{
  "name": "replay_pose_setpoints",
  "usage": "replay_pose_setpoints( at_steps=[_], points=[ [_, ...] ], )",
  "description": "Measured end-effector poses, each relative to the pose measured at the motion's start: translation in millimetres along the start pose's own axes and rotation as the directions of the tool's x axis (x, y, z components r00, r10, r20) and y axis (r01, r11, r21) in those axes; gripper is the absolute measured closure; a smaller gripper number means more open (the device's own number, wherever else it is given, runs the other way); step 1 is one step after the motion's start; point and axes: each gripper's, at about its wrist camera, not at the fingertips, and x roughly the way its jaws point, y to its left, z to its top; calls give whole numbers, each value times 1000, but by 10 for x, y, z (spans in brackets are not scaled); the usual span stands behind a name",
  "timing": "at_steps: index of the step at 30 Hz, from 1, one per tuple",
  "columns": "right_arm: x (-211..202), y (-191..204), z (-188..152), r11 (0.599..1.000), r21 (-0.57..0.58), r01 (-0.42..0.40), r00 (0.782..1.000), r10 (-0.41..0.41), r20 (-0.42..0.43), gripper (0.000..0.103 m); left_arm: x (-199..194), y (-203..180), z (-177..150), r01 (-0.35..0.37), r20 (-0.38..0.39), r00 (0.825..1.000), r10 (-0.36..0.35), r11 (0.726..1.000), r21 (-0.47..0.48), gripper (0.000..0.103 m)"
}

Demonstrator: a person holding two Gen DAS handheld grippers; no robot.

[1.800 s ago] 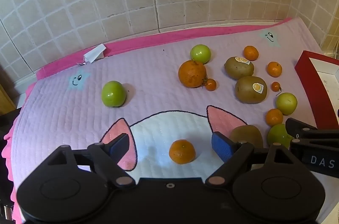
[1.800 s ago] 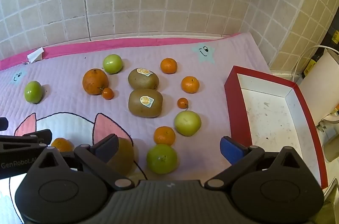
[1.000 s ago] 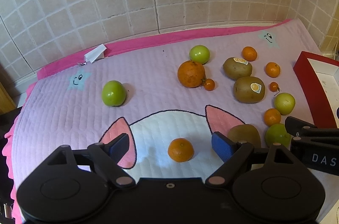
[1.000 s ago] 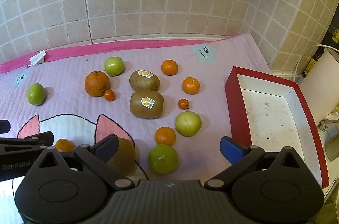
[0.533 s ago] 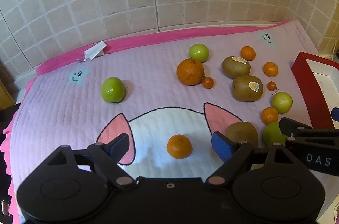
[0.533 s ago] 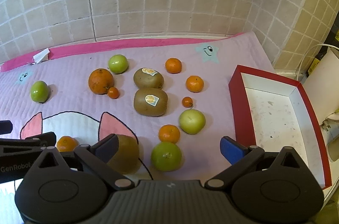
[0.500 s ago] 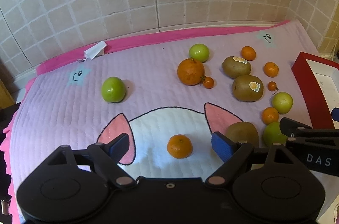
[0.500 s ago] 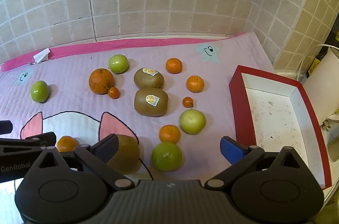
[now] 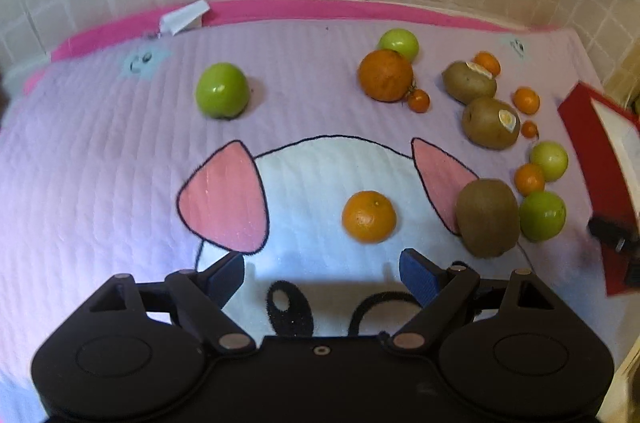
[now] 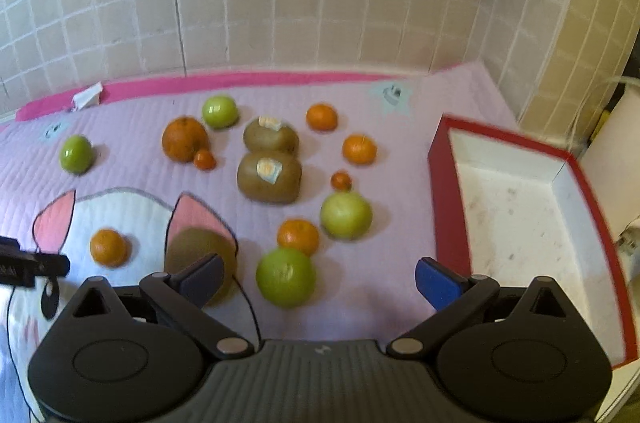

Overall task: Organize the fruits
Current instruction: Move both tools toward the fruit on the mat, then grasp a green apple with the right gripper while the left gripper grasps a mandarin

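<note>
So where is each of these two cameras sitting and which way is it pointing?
Left wrist: on the left gripper, looking forward and down across the mat at the lone orange; its open blue-padded fingers show.
Right wrist: on the right gripper, facing the green fruit and red box; its open fingers show.
Shared: the stickerless kiwi and the scattered fruit.

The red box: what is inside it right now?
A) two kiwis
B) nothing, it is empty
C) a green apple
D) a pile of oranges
B: in the right wrist view the red box shows only its bare white bottom, and every fruit, such as the sticker kiwi and the nearest green apple, lies on the mat outside it.
</note>
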Motion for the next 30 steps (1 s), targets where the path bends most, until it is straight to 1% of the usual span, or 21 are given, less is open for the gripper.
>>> replay_pose_setpoints(
  at_steps=[3,6,7,8,9,10,11,13,14,15,17,21,23,25,28,29,30],
  points=[
    [109,-23,-75,1000,16,-14,999,15,-29,1,19,80,11,58,60,997,-55,997,-50,3],
    [206,-34,-87,1000,25,-9,999,10,-41,5,96,40,42,41,77,996,-37,998,-41,3],
    [236,-38,-78,999,32,-13,999,14,-42,5,121,19,38,34,84,996,-31,999,-33,3],
    [272,-40,-66,999,41,-16,999,18,-44,6,156,-18,41,30,74,997,-29,999,-11,3],
    [295,-42,-59,999,49,-17,999,20,-45,7,191,-40,56,46,77,996,-46,999,9,3],
    [329,-43,-50,998,56,-18,999,20,-46,10,224,-76,65,39,73,996,-41,999,32,3],
    [367,-43,-38,998,63,-17,999,20,-48,11,247,-99,71,26,82,996,-30,998,49,3],
    [439,-43,-9,997,74,-25,998,29,-56,18,293,-156,90,-9,102,995,0,997,83,3],
    [466,-44,-1,996,84,-36,998,41,-57,18,313,-187,99,-24,108,994,13,995,102,3],
    [493,-46,9,994,95,-47,997,53,-58,18,325,-204,105,-22,117,993,9,993,118,3],
    [540,-51,26,991,116,-64,996,71,-59,19,352,-231,118,-11,123,992,-6,991,137,3],
    [633,-28,56,990,123,-71,995,79,-67,35,439,-277,145,-11,127,992,-9,988,155,4],
    [682,-27,59,989,132,-71,994,82,-76,35,481,-291,147,-20,128,992,-1,986,165,4],
    [732,-34,57,987,144,-74,992,87,-86,36,523,-301,159,-4,121,993,-16,985,170,8],
    [784,-57,59,981,169,-90,990,107,-90,39,611,-327,176,1,95,995,-19,984,176,20],
    [797,-60,56,980,177,-94,989,112,-93,39,629,-339,176,0,94,995,-18,983,181,30],
    [809,-65,53,978,184,-99,989,117,-94,41,647,-350,172,0,93,996,-18,983,186,33]
  ],
)
